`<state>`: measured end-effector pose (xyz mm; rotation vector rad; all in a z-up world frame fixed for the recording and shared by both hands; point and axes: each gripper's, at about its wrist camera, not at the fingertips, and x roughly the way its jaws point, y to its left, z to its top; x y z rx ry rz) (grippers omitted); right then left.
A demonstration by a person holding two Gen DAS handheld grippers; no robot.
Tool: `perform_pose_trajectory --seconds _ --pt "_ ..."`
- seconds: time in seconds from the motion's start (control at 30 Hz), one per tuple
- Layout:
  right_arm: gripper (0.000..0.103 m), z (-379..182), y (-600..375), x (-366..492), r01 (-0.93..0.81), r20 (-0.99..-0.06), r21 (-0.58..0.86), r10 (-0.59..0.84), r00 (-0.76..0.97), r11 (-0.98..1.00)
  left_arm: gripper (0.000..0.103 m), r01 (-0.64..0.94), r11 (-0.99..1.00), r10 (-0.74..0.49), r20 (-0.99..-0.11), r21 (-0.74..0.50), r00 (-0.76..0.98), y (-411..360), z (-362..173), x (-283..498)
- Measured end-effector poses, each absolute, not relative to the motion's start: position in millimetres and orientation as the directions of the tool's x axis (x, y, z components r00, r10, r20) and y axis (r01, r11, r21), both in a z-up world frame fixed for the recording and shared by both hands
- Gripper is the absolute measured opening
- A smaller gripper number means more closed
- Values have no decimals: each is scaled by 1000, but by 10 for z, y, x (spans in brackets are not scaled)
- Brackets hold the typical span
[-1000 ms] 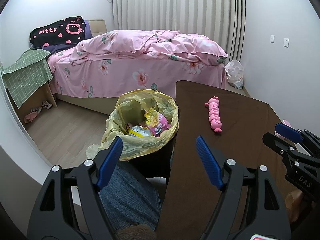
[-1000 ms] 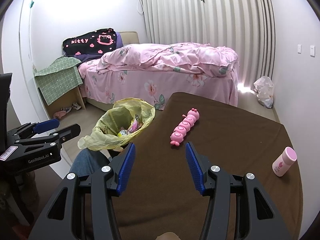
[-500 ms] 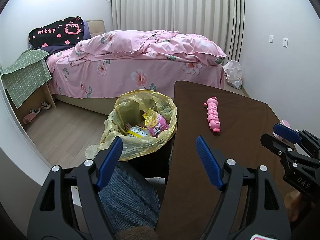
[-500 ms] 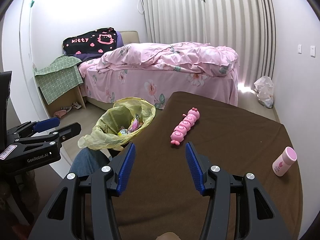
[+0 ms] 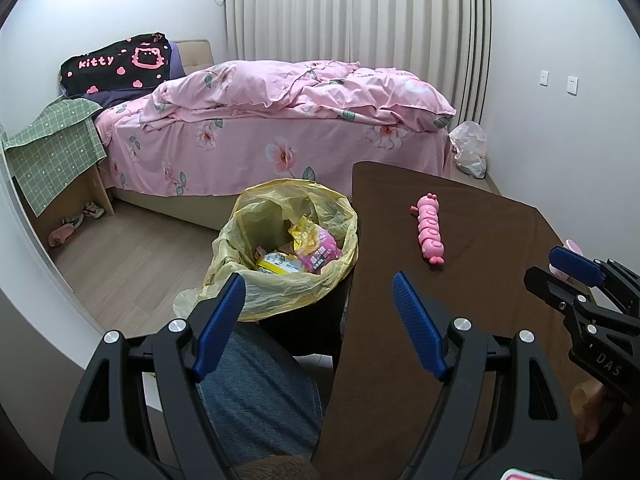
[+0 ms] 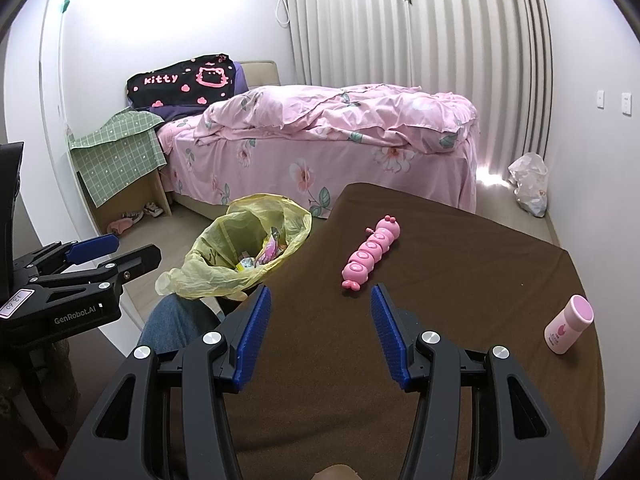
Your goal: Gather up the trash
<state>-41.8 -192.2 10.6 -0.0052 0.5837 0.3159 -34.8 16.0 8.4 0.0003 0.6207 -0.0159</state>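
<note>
Nearest, the left gripper and right gripper each hold their 2 blue fingers spread apart with nothing between them, above the brown table. Farther on, a pink caterpillar toy lies on the table; beside its left edge, the yellow-lined trash bin holds wrappers. Beyond stands the pink bed.

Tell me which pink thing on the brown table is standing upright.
The small pink-capped bottle near the table's right edge stands upright; the pink segmented caterpillar toy lies flat along the cloth.
</note>
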Motion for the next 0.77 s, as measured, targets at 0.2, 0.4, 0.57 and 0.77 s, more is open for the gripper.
perform_pose_trajectory --seconds 0.2,0.4,0.57,0.77 --pt "49 108 -1918 -421 -294 -543 85 292 788 952 72 4 1000 -6 -583 -4 813 181 79 -351" --pt "49 104 -1912 -420 -295 -544 82 291 787 952 72 -11 1000 6 -567 -5 824 210 97 -374" --pt "49 87 -1937 -403 -293 -552 84 289 782 952 72 10 999 -33 -596 -41 802 210 64 -333" --pt "52 -89 -2240 -248 -214 -598 54 203 775 975 76 96 994 -105 -657 -50 746 -102 -142 -71"
